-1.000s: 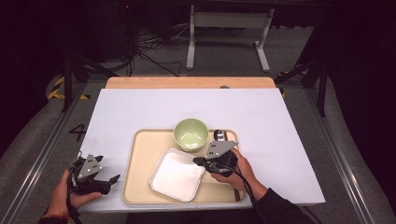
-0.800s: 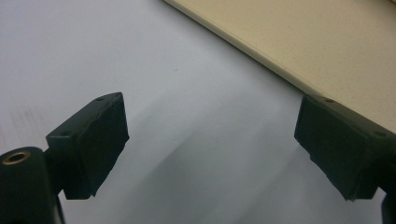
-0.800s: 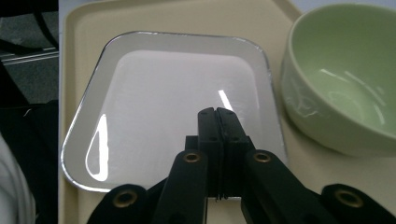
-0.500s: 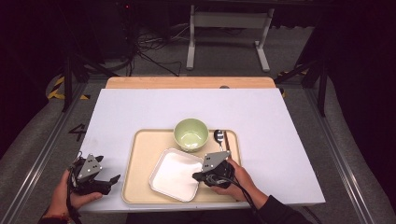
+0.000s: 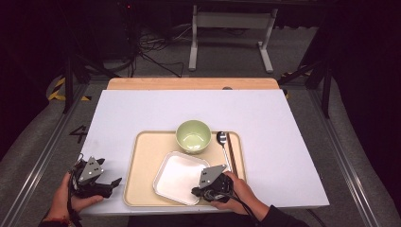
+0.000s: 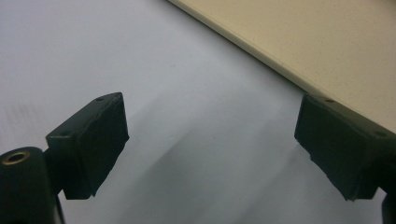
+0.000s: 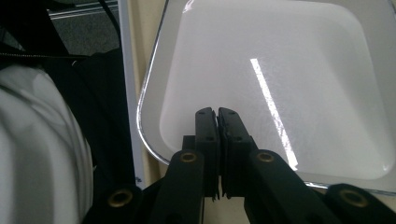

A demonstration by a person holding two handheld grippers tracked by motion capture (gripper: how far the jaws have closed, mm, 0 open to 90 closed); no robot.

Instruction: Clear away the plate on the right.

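Observation:
A beige tray on the white table holds a green bowl, a white square plate, a spoon and dark chopsticks along its right side. My right gripper hovers at the plate's near right corner. Its jaws are shut with nothing between them, and the white plate lies just beyond. My left gripper rests left of the tray near the table's front edge. Its jaws stand wide open over bare table, next to the tray's rim.
The table's front edge runs just below both hands. A wooden strip borders the far side. Beyond it, cables and a metal stand sit on the dark floor. The white surface spreads out on all sides of the tray.
My right gripper has slid from the tray's right side toward me and slightly left, uncovering the spoon and chopsticks. The left gripper has kept still.

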